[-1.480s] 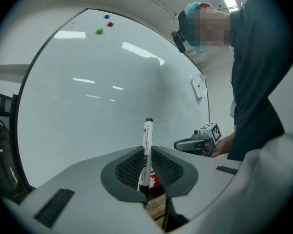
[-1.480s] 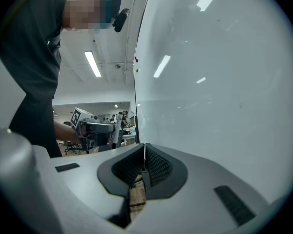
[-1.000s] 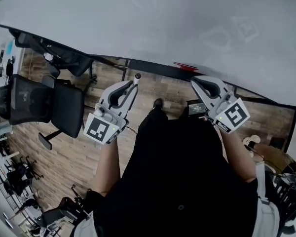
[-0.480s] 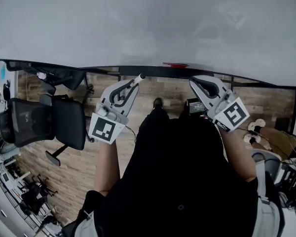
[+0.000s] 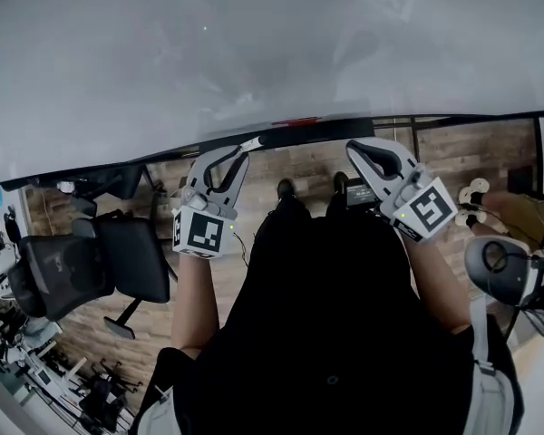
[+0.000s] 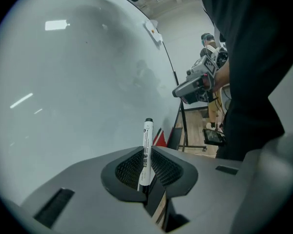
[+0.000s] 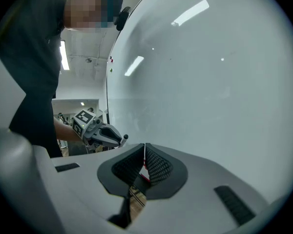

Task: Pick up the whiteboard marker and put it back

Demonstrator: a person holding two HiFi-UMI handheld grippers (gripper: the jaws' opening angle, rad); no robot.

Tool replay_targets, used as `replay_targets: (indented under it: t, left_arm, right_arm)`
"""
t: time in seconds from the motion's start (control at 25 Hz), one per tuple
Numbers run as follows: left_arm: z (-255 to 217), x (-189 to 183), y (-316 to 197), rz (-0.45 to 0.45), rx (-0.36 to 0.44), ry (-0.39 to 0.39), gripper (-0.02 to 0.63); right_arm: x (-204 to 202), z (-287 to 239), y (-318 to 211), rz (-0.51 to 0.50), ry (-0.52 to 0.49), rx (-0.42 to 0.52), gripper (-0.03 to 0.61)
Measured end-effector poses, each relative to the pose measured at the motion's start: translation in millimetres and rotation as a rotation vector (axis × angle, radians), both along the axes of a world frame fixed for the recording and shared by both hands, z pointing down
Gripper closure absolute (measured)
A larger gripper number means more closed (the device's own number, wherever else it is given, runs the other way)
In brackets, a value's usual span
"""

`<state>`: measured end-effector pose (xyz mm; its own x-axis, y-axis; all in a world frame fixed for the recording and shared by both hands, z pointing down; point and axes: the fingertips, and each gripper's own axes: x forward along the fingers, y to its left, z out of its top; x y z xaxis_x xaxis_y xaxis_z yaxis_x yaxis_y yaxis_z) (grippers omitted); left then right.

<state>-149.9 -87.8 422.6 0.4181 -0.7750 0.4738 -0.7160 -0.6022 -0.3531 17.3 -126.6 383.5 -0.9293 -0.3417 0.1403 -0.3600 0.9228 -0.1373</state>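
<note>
A white whiteboard marker (image 6: 146, 147) with a black cap stands pinched between the pads of my left gripper (image 6: 146, 155). Its capped end points at the whiteboard (image 6: 78, 82). In the head view the left gripper (image 5: 243, 149) sits just below the board's dark bottom ledge (image 5: 326, 132), and the marker (image 5: 251, 142) tip nearly reaches that ledge. My right gripper (image 5: 352, 146) hovers beside it at the ledge, shut with nothing in it. In the right gripper view, its jaws (image 7: 144, 148) meet at the tips, and the left gripper (image 7: 100, 130) shows to the left.
A red object (image 5: 295, 121) lies on the ledge between the two grippers. A black office chair (image 5: 100, 261) stands on the wooden floor at the left. A small dark device (image 5: 361, 194) lies on the floor below the board. Equipment (image 5: 499, 270) crowds the right side.
The left gripper has rolled and sunk toward the board's ledge with the marker still in it. The right gripper has shifted slightly. The head view has tilted, so the whiteboard fills more of it.
</note>
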Motion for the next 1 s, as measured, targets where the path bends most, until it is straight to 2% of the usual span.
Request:
replay_targets:
  t: [0.16,0.36,1.0]
  left_arm:
    - [26,0,-5,0.054,-0.034,-0.057,0.552]
    - [56,1,-8,0.113,-0.074,-0.165,0.552]
    - [131,4,-13,0.145,-0.218,-0.325,0.552]
  right_arm:
    - [14,10,6,0.044,0.042,0.001,0.558]
    - [20,11,13,0.085,0.061,-0.007,0.558]
    - [41,12,28,0.144,0.092,-0.010,0.558]
